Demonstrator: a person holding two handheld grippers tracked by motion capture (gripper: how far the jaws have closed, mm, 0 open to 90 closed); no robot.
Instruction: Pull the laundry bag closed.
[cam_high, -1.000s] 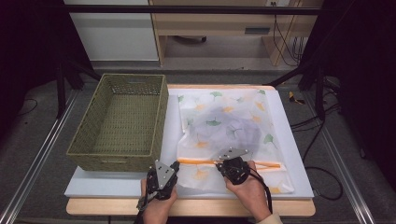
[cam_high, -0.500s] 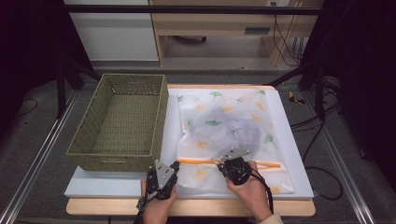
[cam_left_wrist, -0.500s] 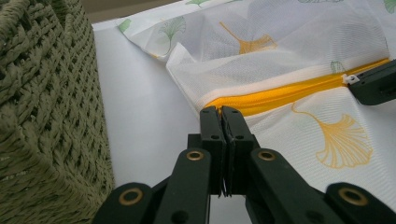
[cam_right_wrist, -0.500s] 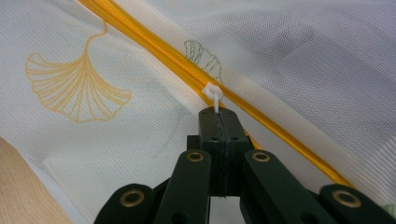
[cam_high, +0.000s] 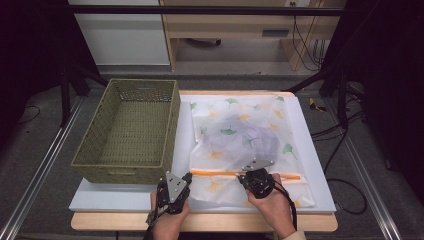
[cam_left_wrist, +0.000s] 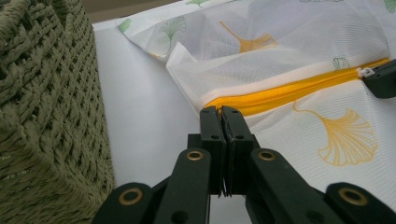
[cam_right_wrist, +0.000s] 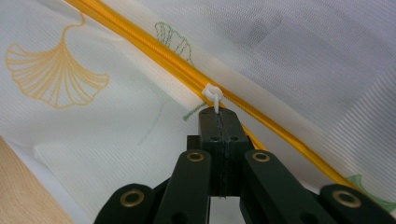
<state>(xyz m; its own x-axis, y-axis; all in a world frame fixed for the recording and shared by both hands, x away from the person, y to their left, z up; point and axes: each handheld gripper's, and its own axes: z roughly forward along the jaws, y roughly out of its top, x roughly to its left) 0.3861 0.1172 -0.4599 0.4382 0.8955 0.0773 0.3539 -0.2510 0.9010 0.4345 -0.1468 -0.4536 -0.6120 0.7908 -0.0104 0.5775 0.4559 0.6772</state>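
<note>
A white table top carried everything, with a woven green basket standing on its left part. Just beside the basket, to its right, lay a white mesh laundry bag printed with orange and green ginkgo leaves, flat on the table, darker things showing dimly through the mesh. An orange zipper ran across the bag near the edge closest to the person. The left gripper sat at the zipper's left end; in the left gripper view its jaws were pressed together on the edge of the bag right by the end of the zipper. The right gripper sat further along the zipper, and in the right gripper view its jaws were clamped on the small white zipper pull, beside the orange zipper
</note>
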